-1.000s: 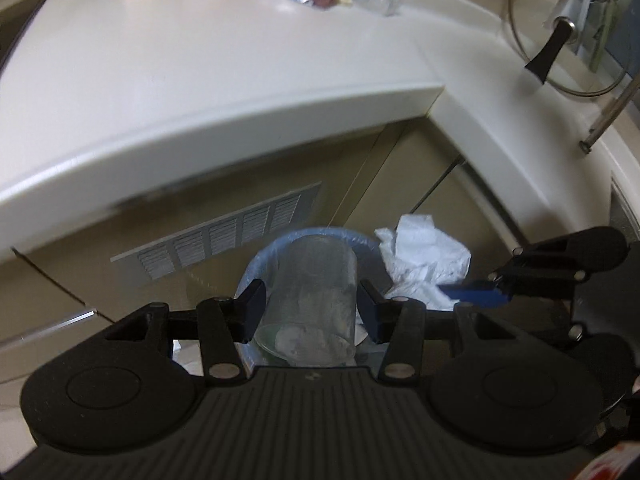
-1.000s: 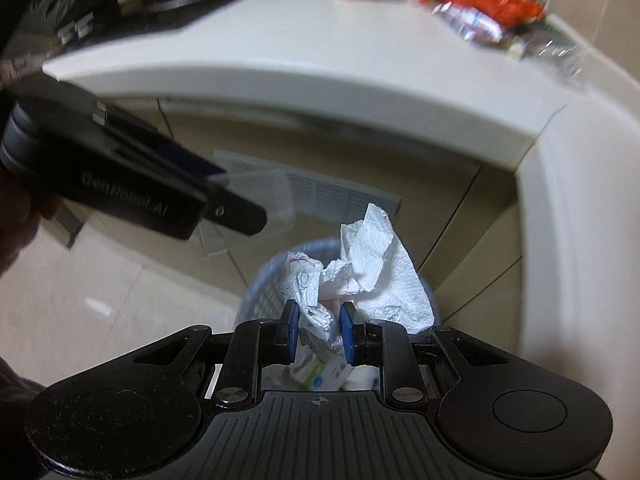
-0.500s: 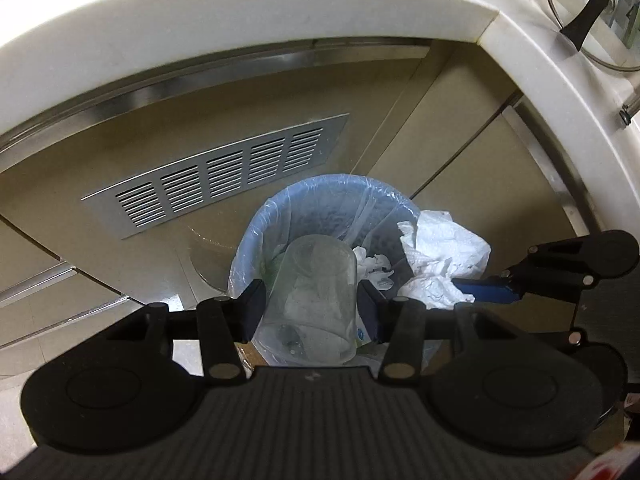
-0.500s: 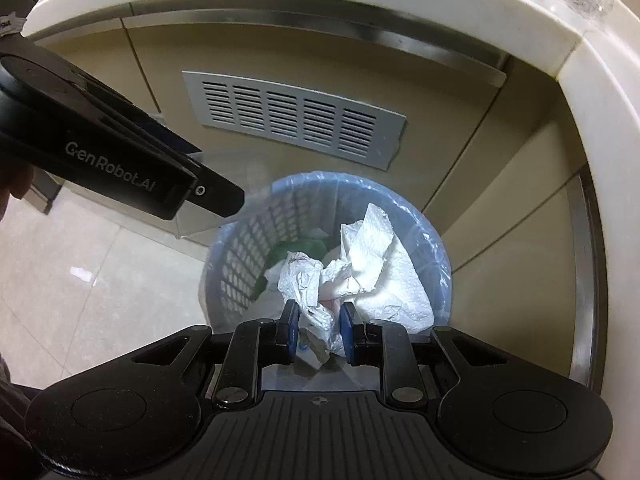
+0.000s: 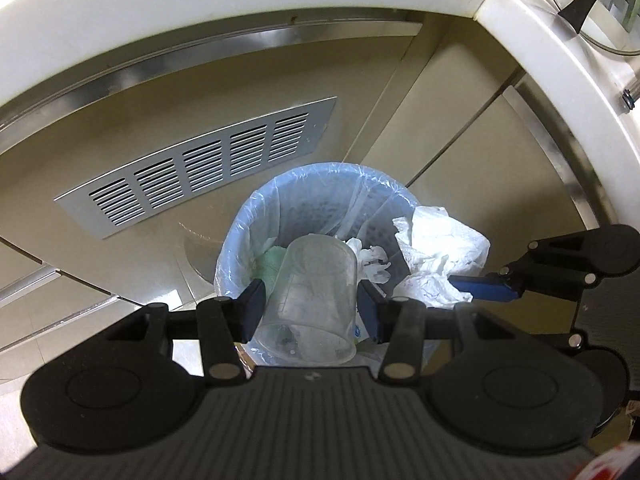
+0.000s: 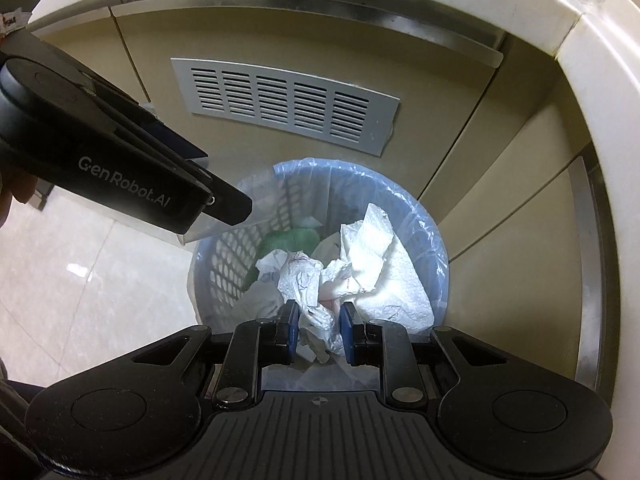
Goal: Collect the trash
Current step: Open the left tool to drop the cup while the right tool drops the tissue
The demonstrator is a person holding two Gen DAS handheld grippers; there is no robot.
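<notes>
Above lined bin: left gripper clamped on clear plastic cup; right gripper clamped on crumpled tissue.

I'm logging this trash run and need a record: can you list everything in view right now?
Bin: one, blue with clear liner, on the floor by the cabinets.
Cup: one, clear plastic, in the left gripper above the bin.
Paper towels: one white crumpled wad, in the right gripper over the bin.
Green scrap: one, inside the bin.
Vent: one, silver, on the cabinet front.
Pot lid: one, glass, on the counter.
Left gripper: black, shut on the cup.
Right gripper: black, shut on the towels.
</notes>
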